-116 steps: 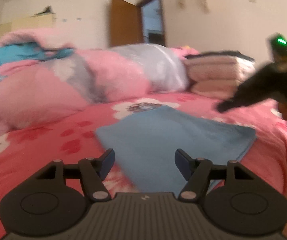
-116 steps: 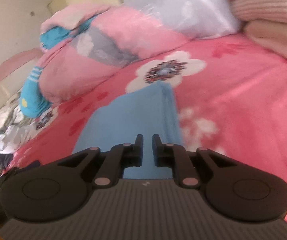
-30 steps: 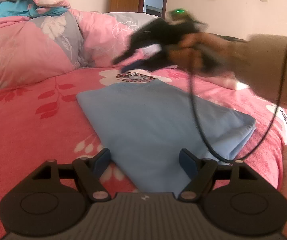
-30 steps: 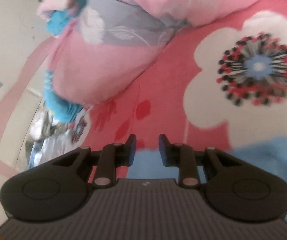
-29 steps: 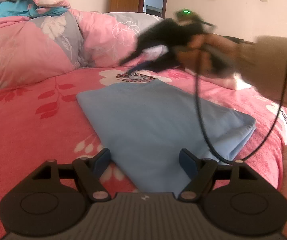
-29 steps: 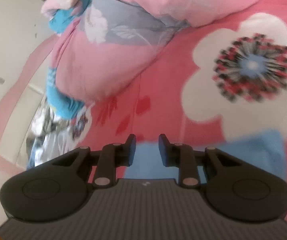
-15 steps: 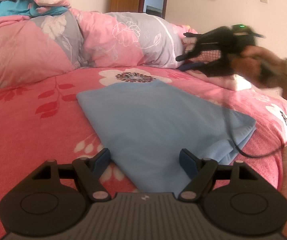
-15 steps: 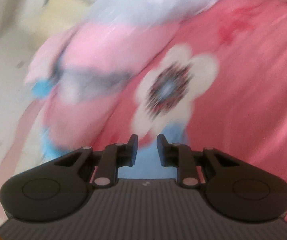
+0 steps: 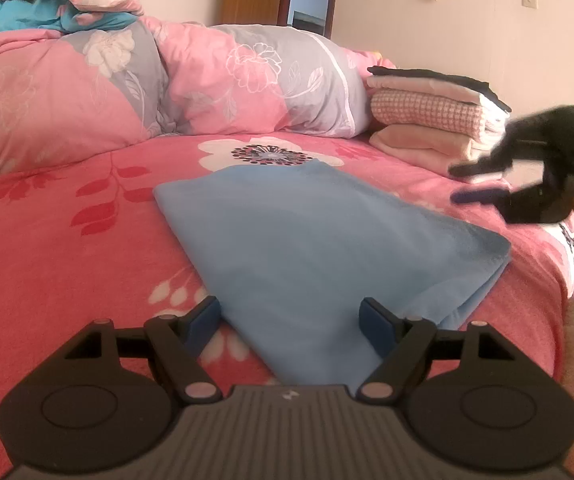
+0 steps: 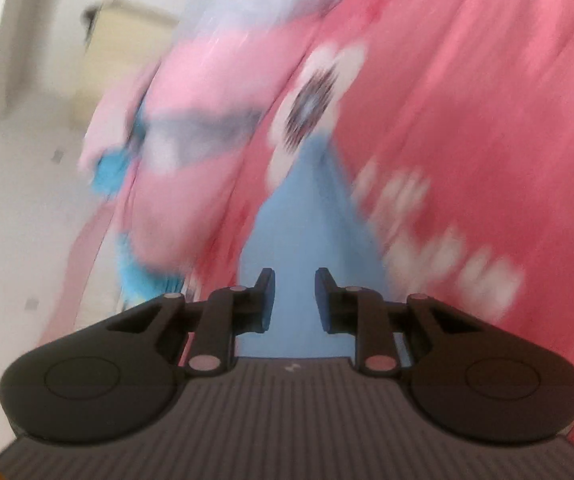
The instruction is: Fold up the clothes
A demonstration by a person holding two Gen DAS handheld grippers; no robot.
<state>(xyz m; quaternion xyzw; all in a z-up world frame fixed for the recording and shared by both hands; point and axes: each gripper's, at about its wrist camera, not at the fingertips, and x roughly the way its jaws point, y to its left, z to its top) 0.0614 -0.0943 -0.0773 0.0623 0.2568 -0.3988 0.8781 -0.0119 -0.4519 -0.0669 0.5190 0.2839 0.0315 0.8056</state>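
Pink floral bedspread (image 9: 67, 248) carries the folded blue garment (image 9: 319, 240) mid-bed, my left gripper (image 9: 291, 316) spread wide over its near corner, my right gripper (image 10: 294, 300) narrowly parted, empty.

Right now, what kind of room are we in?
A home bedroom, most likely: a bed with a pink floral bedsheet, a bunched pink-and-grey floral quilt, a stack of folded clothes, and a folded light-blue garment lying on the sheet.

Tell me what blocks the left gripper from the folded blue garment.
Nothing visible does. The left gripper sits open at the near edge of the folded light-blue fleece garment, which lies flat on the pink floral bedspread.
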